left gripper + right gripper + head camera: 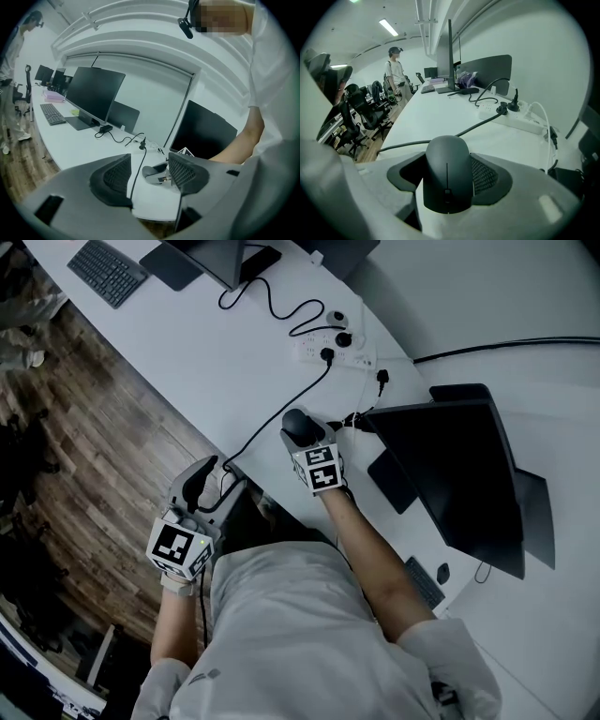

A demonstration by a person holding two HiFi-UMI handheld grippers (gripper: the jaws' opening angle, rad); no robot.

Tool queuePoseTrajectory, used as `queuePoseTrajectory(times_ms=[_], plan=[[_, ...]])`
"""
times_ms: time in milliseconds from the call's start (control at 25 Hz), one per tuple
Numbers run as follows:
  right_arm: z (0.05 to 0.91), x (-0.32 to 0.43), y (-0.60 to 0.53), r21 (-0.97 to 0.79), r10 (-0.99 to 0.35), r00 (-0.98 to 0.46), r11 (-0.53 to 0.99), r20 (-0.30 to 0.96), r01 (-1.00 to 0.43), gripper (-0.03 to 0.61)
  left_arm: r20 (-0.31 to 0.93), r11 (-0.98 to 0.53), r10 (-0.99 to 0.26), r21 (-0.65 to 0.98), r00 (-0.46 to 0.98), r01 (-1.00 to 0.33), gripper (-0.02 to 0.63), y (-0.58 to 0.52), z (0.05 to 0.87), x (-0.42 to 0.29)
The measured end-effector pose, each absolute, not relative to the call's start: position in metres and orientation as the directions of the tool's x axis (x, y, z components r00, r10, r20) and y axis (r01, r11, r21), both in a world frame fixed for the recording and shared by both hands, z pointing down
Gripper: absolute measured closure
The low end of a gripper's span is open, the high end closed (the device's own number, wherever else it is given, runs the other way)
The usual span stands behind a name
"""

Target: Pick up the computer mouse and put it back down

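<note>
The R claw [301, 431] was clenched on the dark computer mouse [446, 165]; the mouse was gripped by its sides between the two ribbed pads, w/ the white bench [234, 362] under it; whether it was lifted clear or resting on the bench could not be told. A thin centre line and a small mark were seen on the mouse's back; the mark was too small to be read. The L claw [149, 180] was held released, jaws apart w/ nothing gripped, at the bench edge by the wood floor [103, 427]. A black cable [281, 407] was laid across the bench just beside the mouse, up to a white power strip [334, 351]; a dark monitor [450, 465] was set near, to the R. Black-and-white square marker patterns were carried on the R claw's cube [322, 468].
</note>
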State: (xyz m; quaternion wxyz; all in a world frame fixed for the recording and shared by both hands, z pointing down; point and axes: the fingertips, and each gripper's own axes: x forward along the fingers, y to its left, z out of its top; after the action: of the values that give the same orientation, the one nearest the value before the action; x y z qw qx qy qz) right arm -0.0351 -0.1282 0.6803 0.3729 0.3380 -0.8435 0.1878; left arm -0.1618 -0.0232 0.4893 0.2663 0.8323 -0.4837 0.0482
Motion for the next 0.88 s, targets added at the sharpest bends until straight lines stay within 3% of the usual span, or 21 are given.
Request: queuePoseTrajectory(times_ms=[880], plan=[[0.696,-0.043,-0.122,-0.075,-0.381,-0.479,0.716,0.791,-0.694,0.290,0.351,-0.391,-0.767,0.407,0.537,-0.825,0.373,-0.024,0.503,-0.160]])
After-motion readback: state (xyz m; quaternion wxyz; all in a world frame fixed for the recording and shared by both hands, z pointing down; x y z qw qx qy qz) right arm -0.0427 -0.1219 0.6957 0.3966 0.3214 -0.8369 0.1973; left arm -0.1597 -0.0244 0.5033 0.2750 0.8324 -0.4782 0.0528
